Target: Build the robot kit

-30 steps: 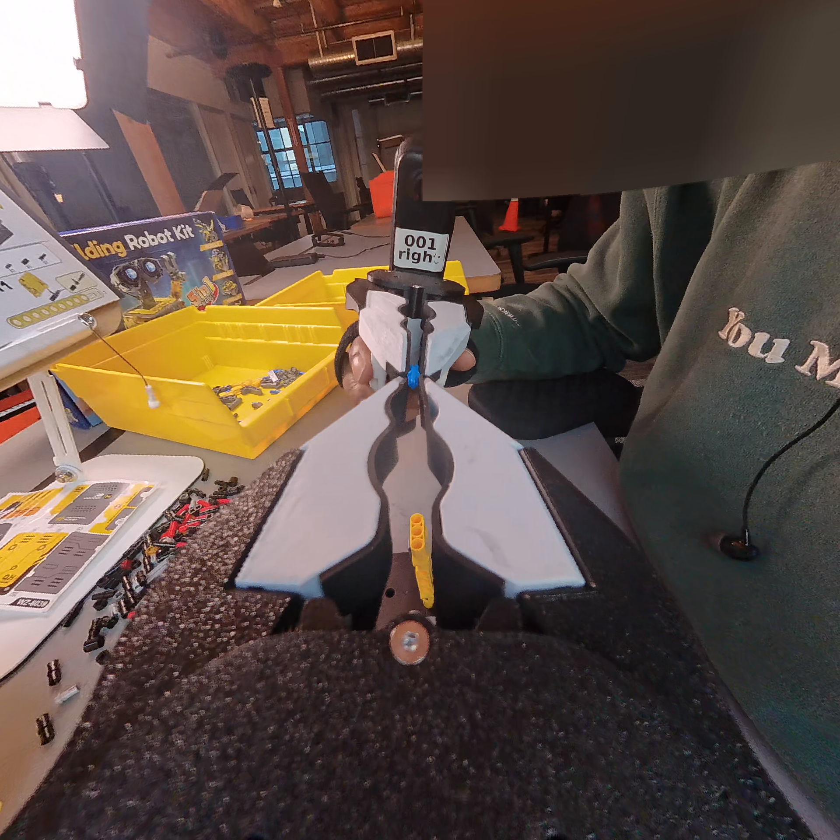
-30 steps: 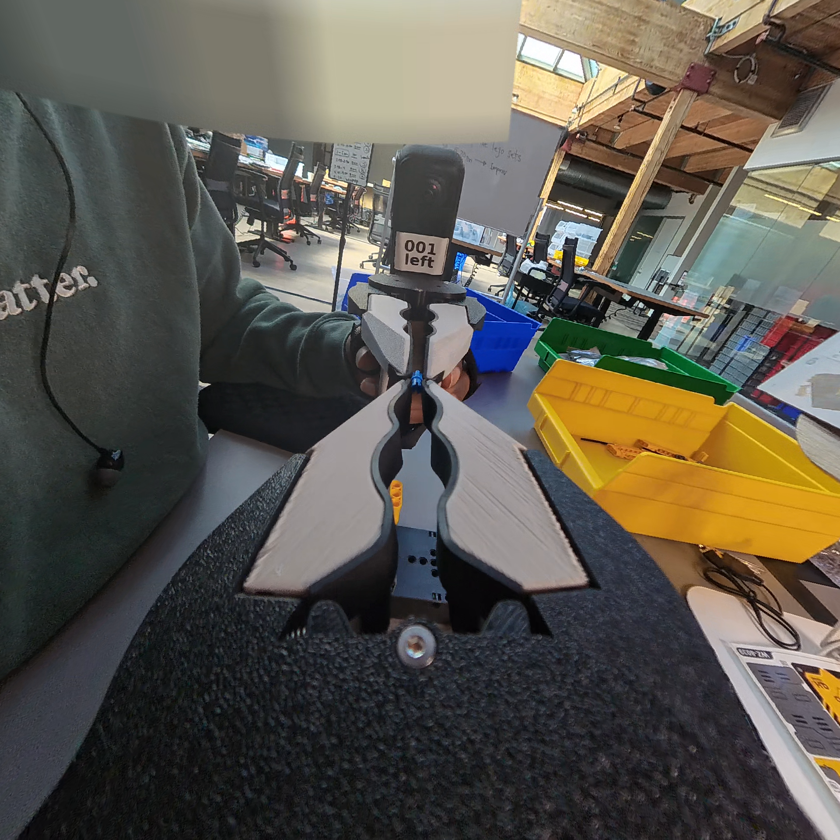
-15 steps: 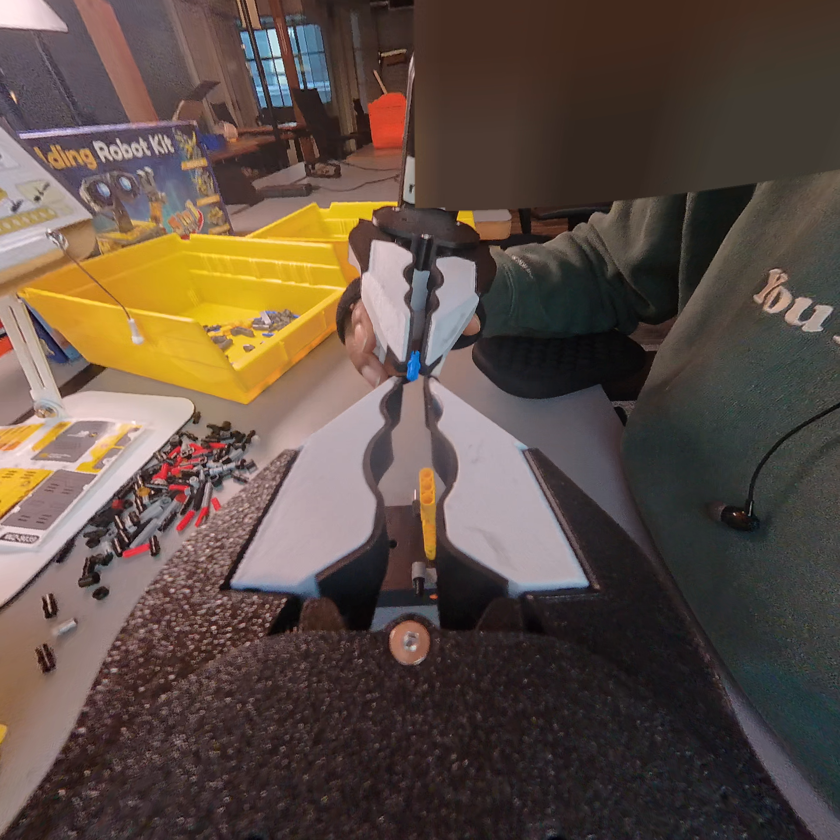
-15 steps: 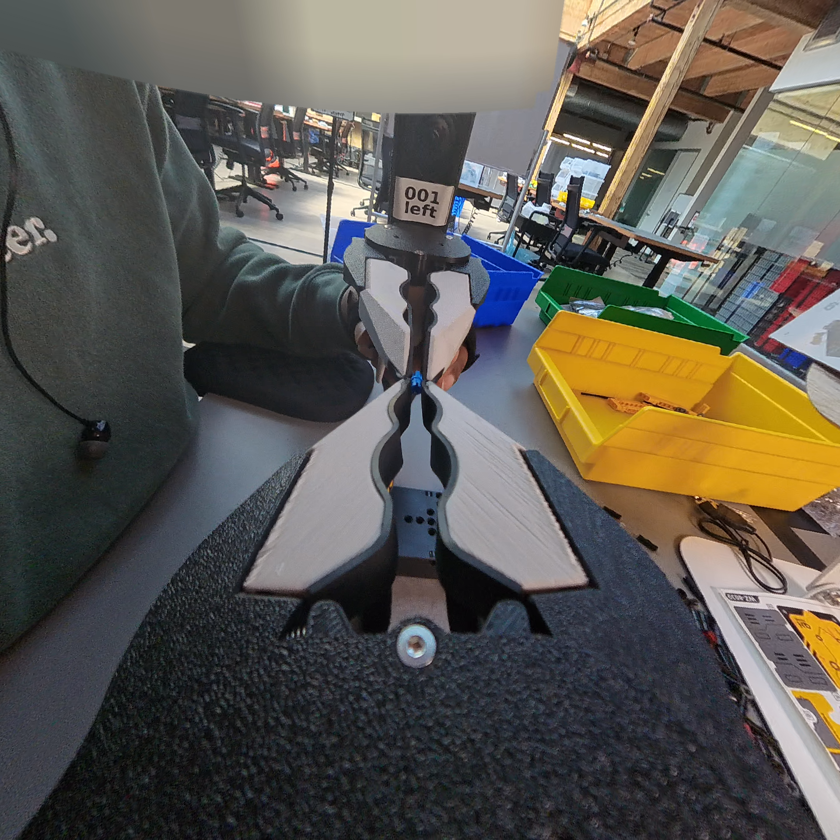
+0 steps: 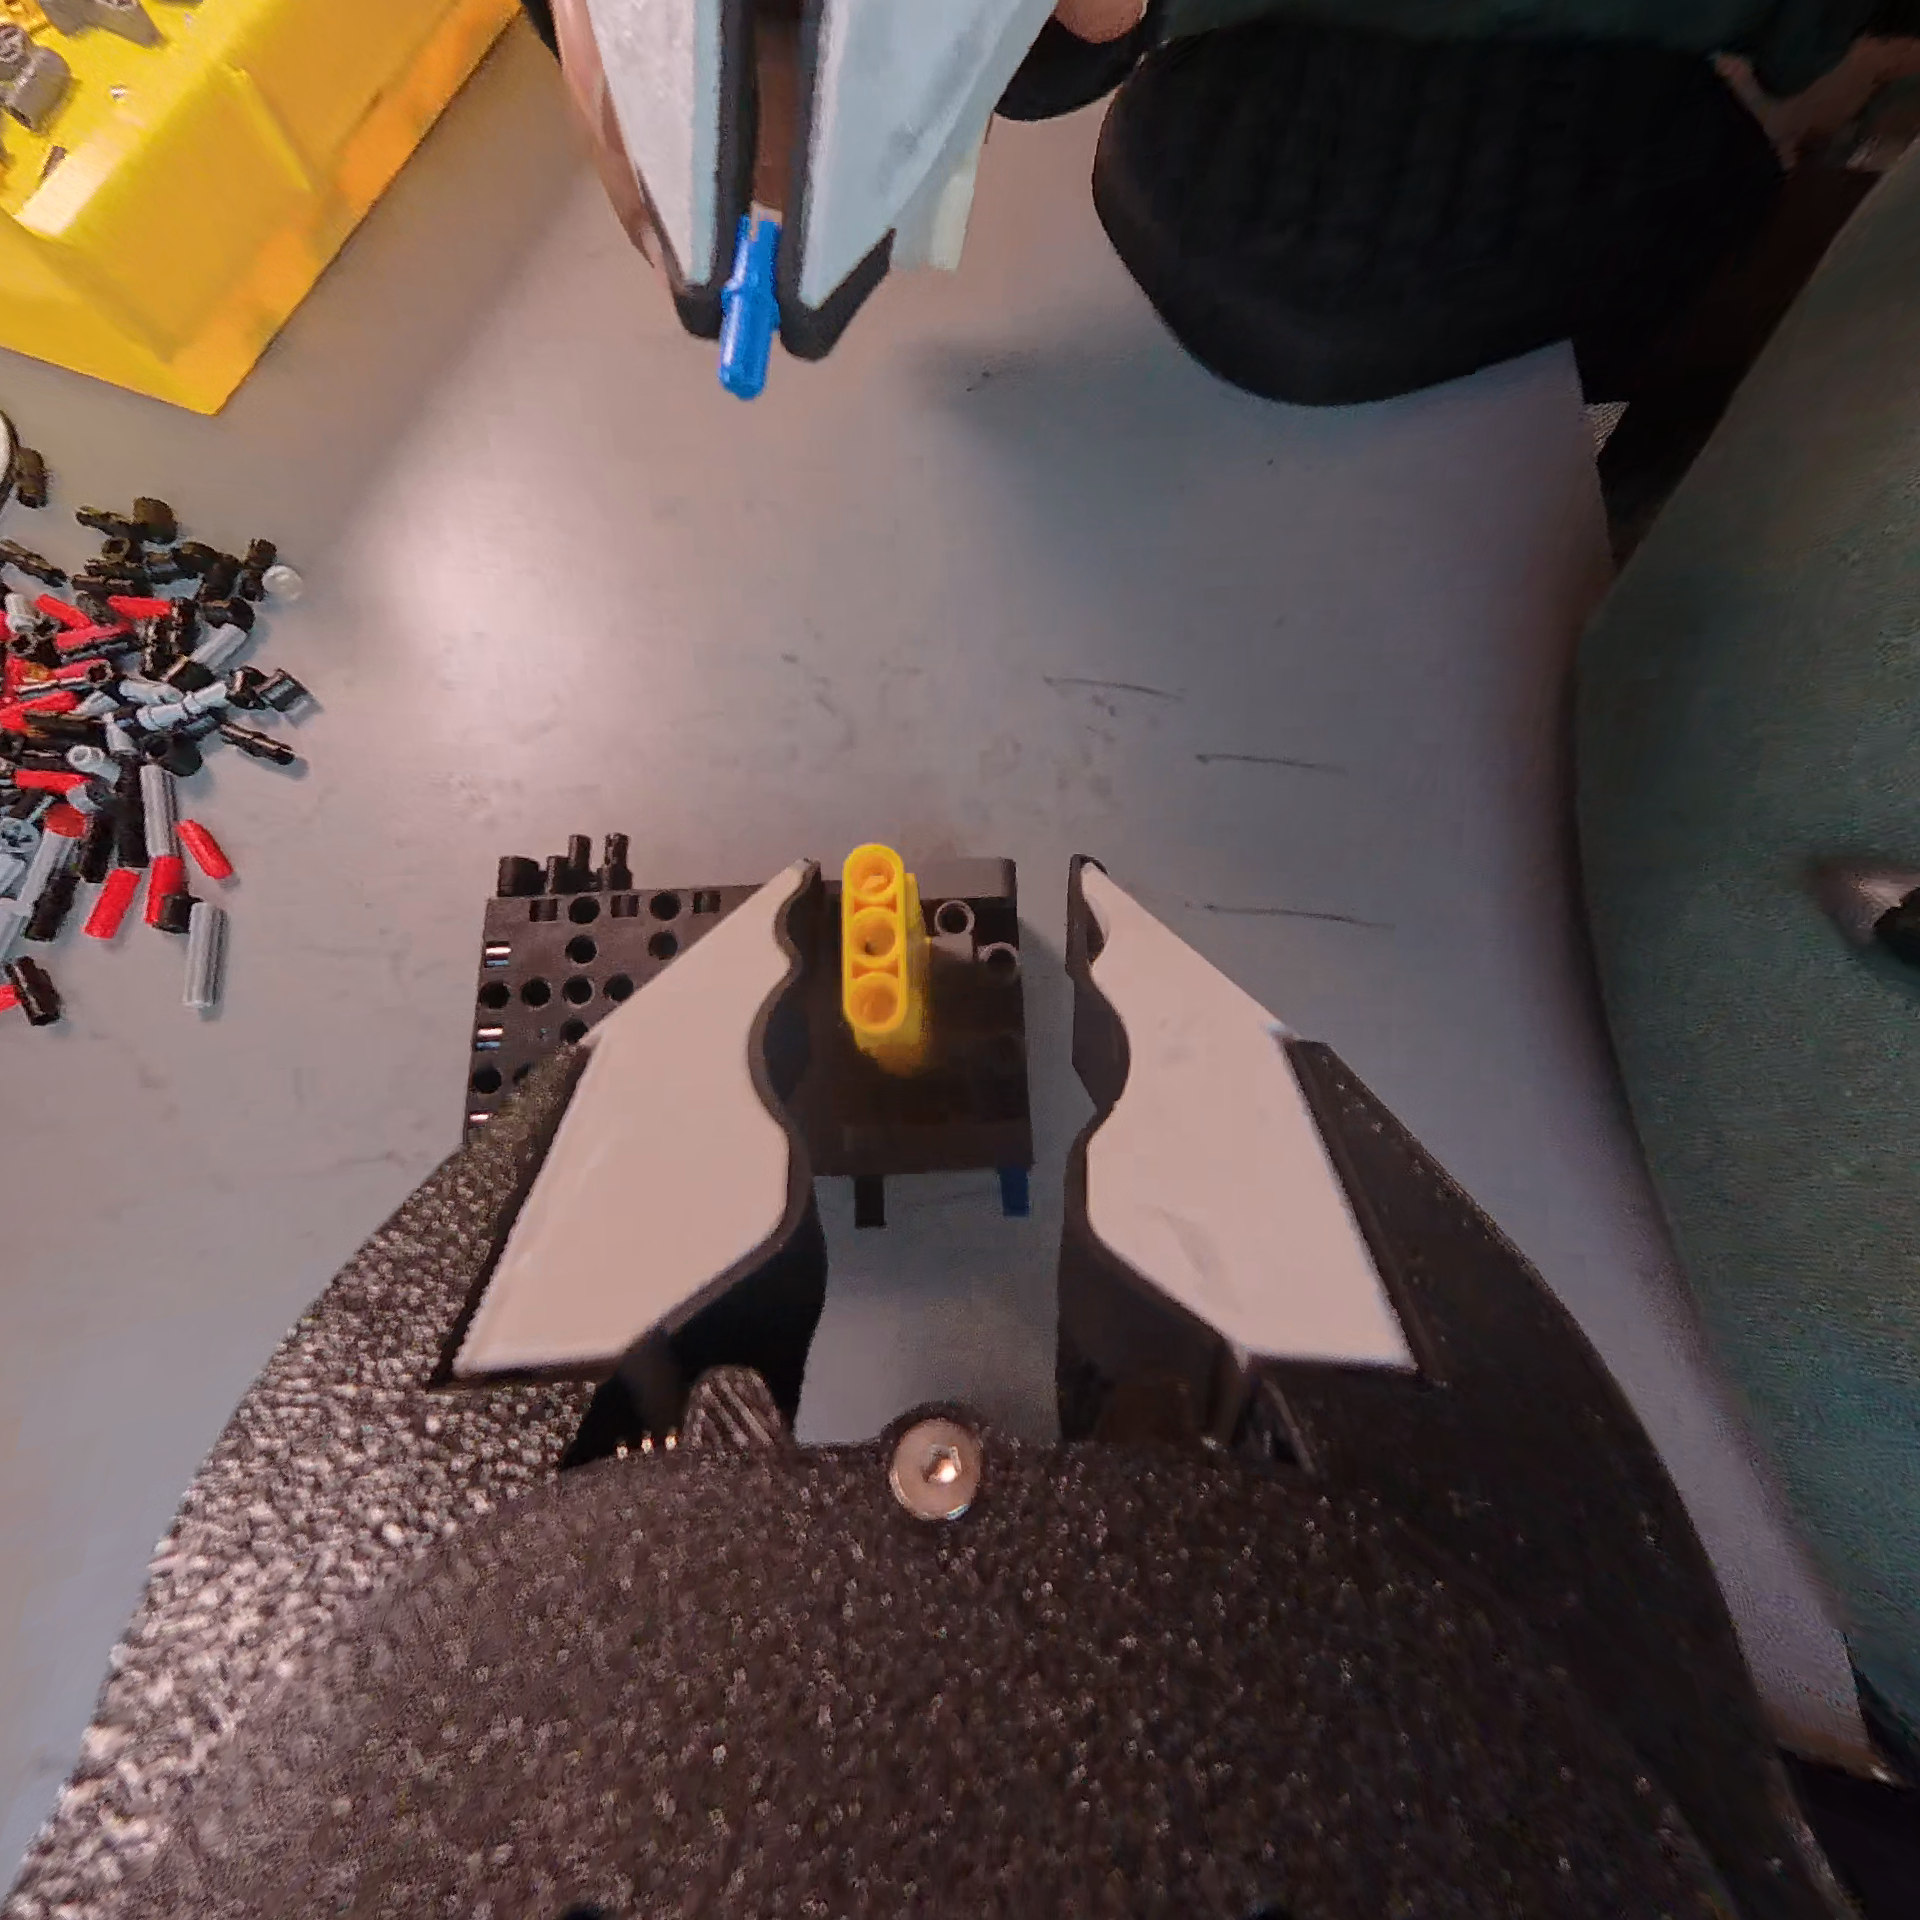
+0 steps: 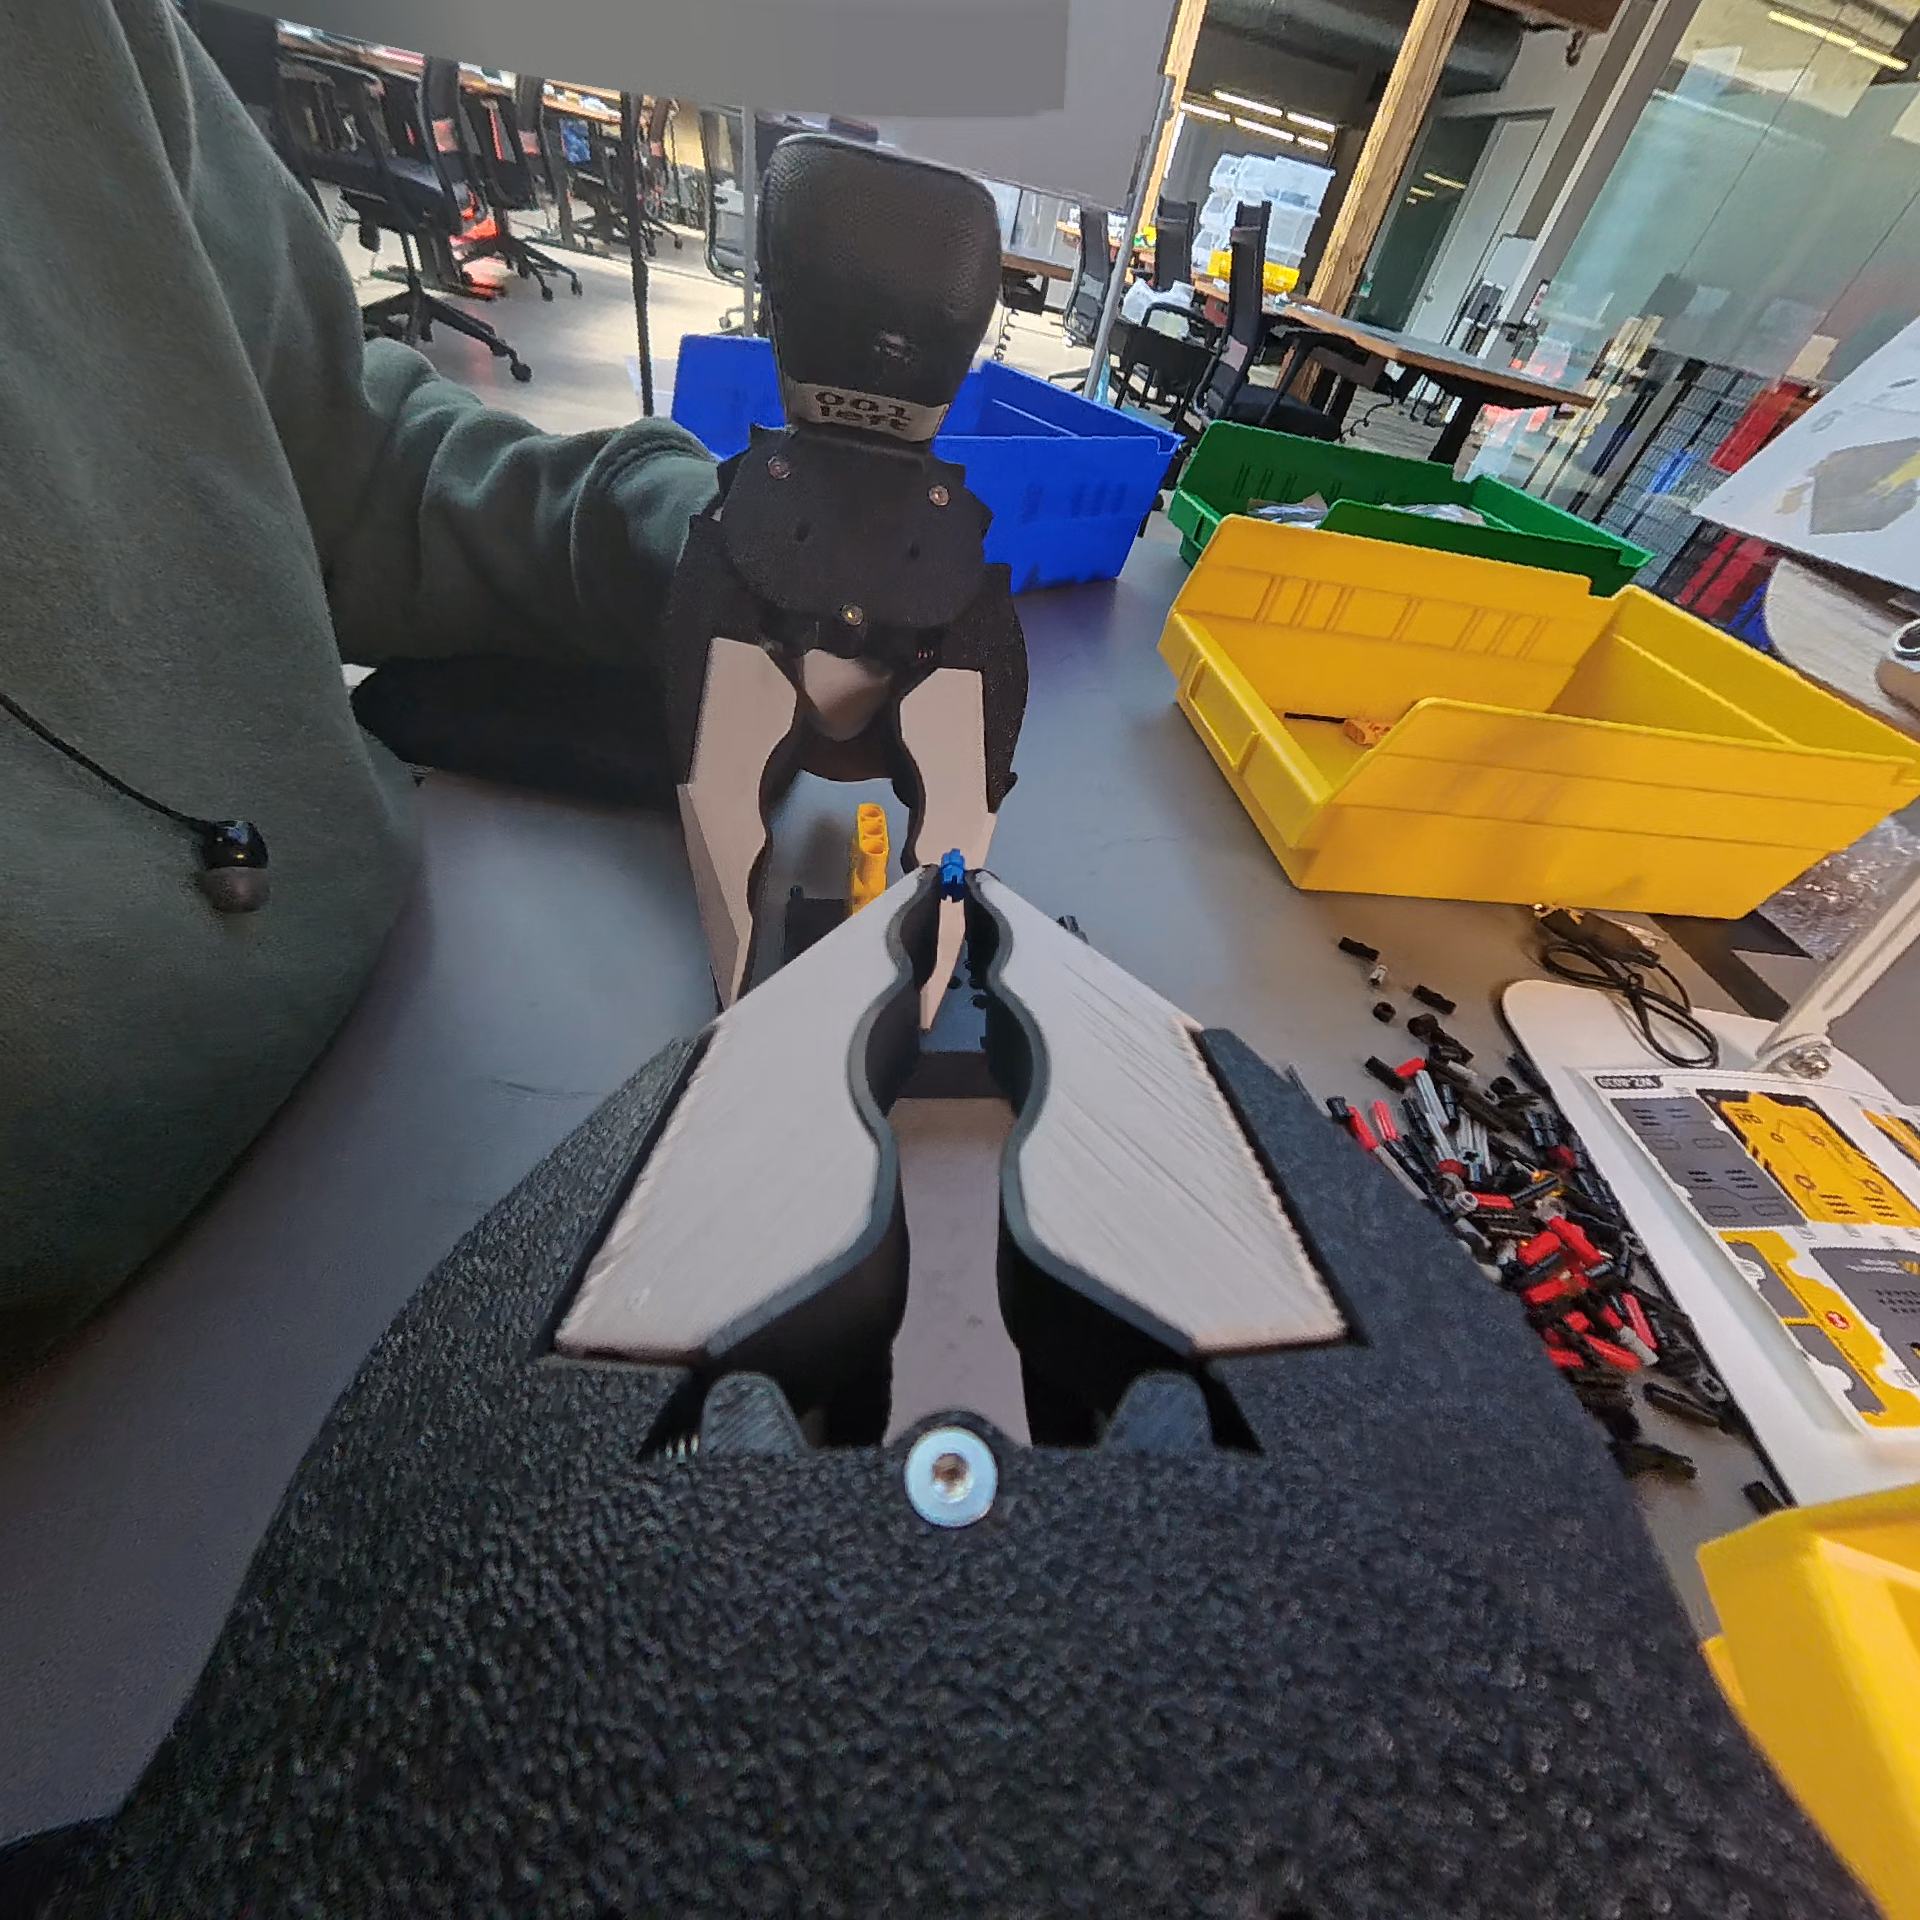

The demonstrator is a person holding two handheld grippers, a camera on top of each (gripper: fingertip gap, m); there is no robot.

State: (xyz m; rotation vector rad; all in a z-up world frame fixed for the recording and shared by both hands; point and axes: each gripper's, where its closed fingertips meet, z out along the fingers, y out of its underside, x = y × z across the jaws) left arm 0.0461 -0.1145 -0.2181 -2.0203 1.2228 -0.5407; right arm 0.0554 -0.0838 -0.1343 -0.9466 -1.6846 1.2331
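Left wrist view: left gripper [image 5: 940, 894] spread wide, gripping nothing, straddling black perforated block [image 5: 540, 977] with upright yellow beam [image 5: 878, 951] on grey table [image 5: 1143, 582]. Right gripper [image 6: 948, 878] pinched closed on blue pin [image 5: 748, 301], hanging above table beyond block. Loose red/black pins [image 5: 114, 748] lie well left.

white label on left gripper [image 6: 847, 914], printed sheet [image 6: 1787, 1174]

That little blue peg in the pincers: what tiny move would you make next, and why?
Probably ease the right gripper, shut on the blue peg, down toward the black block. The peg hangs short of it, while the left gripper stands open astride the block and its upright yellow beam.
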